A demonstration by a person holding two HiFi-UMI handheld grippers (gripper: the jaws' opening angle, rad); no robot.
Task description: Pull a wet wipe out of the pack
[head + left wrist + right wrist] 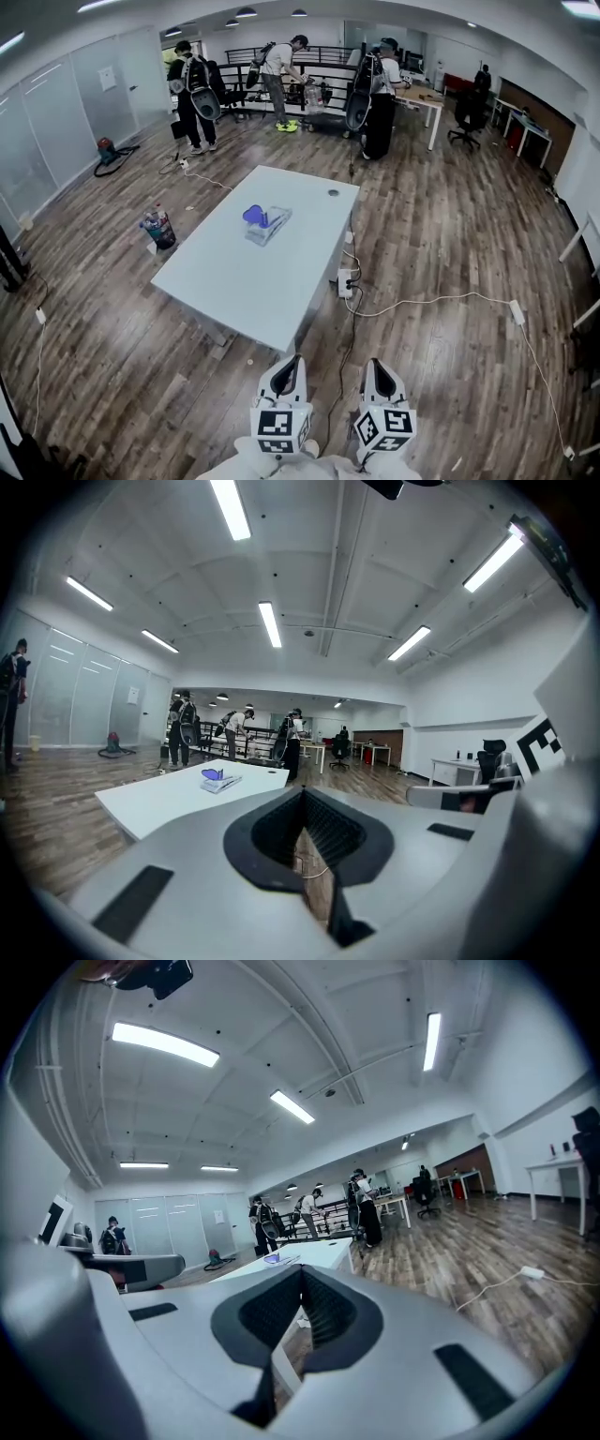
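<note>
1. White bench (225, 281) stands on the wood-plank floor (450, 244) of an open office. The wet-wipe pack (269, 225) lies in its far half, about midway between the left and right edges.
2. The pack's blue lid (252, 215) stands raised at the end toward the bench's left edge. Any print on the pale wrapper is too small to read.
3. The left gripper (294, 359) is clenched on nothing, jaws together. It is held over the floor short of the bench's near corner, well apart from the pack.
4. The right gripper (375, 364), just beside it, is likewise clenched and empty, its jaws pressed together.
5. Black-and-white square markers (281, 429) on each gripper's cube show blocky patterns rather than letters.
6. A round cable port (333, 192) sits near the bench's far right corner. A white power strip (345, 281) lies on the floor beside the right edge, with cords trailing from it. A small container (157, 228) stands on the floor off the left edge, its label unreadable.
7. Three people (192, 89) wearing backpacks stand by desks at the far end of the room. A paper notice (108, 78) on the glass wall at left is too distant to read.
</note>
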